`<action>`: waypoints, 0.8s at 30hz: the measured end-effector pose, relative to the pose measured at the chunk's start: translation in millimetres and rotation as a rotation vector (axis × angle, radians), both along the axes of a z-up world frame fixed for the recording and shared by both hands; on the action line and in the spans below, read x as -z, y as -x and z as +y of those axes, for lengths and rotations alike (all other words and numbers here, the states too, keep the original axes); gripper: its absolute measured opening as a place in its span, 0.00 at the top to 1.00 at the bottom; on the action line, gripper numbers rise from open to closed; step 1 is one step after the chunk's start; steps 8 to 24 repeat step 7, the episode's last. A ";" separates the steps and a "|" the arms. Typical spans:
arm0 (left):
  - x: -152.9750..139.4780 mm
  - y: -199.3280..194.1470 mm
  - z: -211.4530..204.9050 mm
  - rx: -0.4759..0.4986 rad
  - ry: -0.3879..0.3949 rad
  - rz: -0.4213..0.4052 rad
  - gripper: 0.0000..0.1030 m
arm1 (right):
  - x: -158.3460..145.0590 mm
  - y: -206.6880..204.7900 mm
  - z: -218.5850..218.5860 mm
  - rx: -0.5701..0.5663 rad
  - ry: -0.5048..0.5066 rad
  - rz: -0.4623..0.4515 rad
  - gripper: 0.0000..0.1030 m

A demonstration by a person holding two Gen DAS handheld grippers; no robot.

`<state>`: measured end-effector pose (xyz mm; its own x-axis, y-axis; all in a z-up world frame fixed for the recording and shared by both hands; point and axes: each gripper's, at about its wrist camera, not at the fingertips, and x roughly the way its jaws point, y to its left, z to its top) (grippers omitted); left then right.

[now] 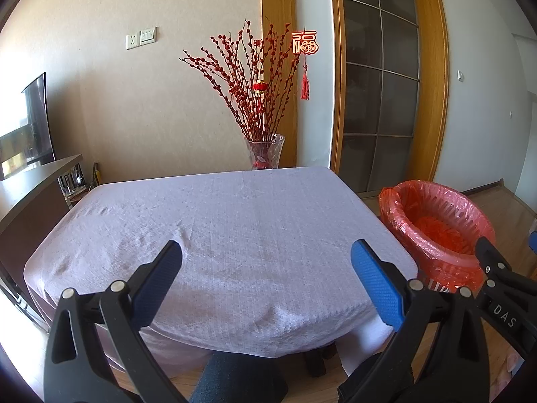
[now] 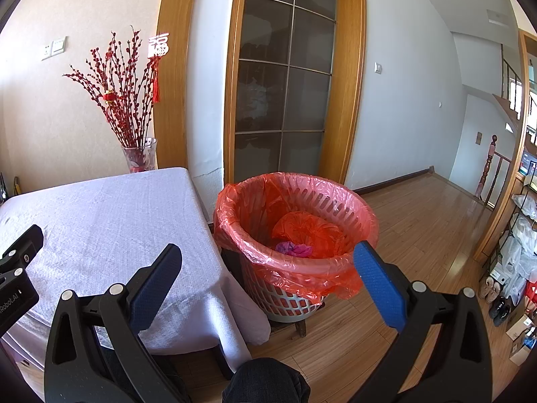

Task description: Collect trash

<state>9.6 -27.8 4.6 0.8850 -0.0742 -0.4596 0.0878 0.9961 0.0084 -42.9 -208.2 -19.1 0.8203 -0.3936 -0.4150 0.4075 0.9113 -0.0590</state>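
A: What sits nearest?

B: A dark-trousered knee (image 2: 265, 381) at the bottom edge, then the left hand-held gripper (image 1: 266, 258), spread wide and holding nothing, over the near edge of the worktop (image 1: 218, 221) with its pale lilac cloth. The right hand-held gripper (image 2: 268, 260) is spread just as wide and empty, between the worktop corner and the bin.

A: And the trash?

B: One crumpled pink-purple scrap (image 2: 293, 249) lies inside the slatted basket bin (image 2: 292, 297), on the red liner bag (image 2: 255, 201). The bin stands on the wooden floor (image 2: 419, 235) just beside the worktop's right side.

A: Do both views show that?

B: Only the right wrist view; in the left one the bin's rim hides its bottom. The left view alone shows a dark screen (image 1: 37, 117) on a side cabinet.

A: Farther back?

B: One glass vase (image 1: 265, 151) of red branches with a red tasselled charm (image 1: 304, 45), behind the worktop's far edge. One glazed door (image 2: 285, 77) behind the bin. At far right, a rack with bags and shoes (image 2: 503, 288).
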 end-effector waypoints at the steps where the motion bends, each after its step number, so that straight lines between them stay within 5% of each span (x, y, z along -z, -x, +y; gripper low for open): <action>1: 0.1 0.0 -0.1 0.000 0.000 0.002 0.04 | 0.0 0.1 0.1 0.000 0.000 0.000 0.02; 24: -0.1 -2.1 1.2 0.003 0.008 0.010 0.04 | 0.2 0.5 0.0 -0.001 -0.001 0.001 0.02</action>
